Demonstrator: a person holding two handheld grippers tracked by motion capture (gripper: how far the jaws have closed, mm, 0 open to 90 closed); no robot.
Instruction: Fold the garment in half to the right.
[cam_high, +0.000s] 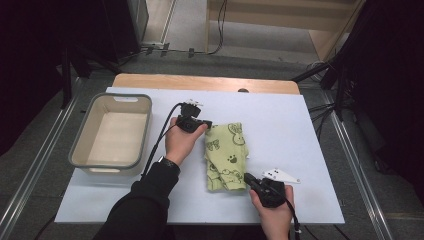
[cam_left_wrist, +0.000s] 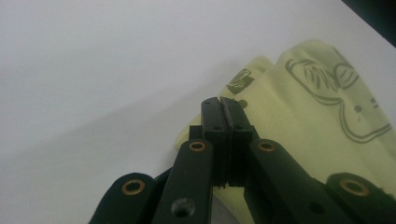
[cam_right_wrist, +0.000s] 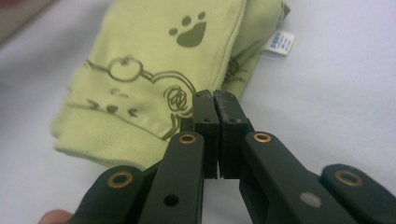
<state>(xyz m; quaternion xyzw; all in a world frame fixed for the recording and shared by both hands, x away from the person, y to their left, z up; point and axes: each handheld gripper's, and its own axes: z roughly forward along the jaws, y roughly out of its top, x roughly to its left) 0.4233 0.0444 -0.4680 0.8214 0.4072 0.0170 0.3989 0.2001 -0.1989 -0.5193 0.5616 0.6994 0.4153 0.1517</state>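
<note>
A light green cloth (cam_high: 227, 155) with printed paws and cartoon animals lies folded on the white table top (cam_high: 295, 125). My left gripper (cam_high: 207, 123) is at the cloth's far left corner. In the left gripper view the jaws (cam_left_wrist: 222, 100) are pressed together at the edge of the cloth (cam_left_wrist: 317, 116). My right gripper (cam_high: 247, 176) is at the near right corner. In the right gripper view its jaws (cam_right_wrist: 214, 93) are closed by the hem of the cloth (cam_right_wrist: 154, 70). A white label (cam_right_wrist: 280, 43) sticks out of the cloth's side.
An empty beige basin with a grey rim (cam_high: 80, 145) stands at the table's left. A strip of wooden edge (cam_high: 200, 82) runs along the far side. Bare white surface lies to the right of the cloth.
</note>
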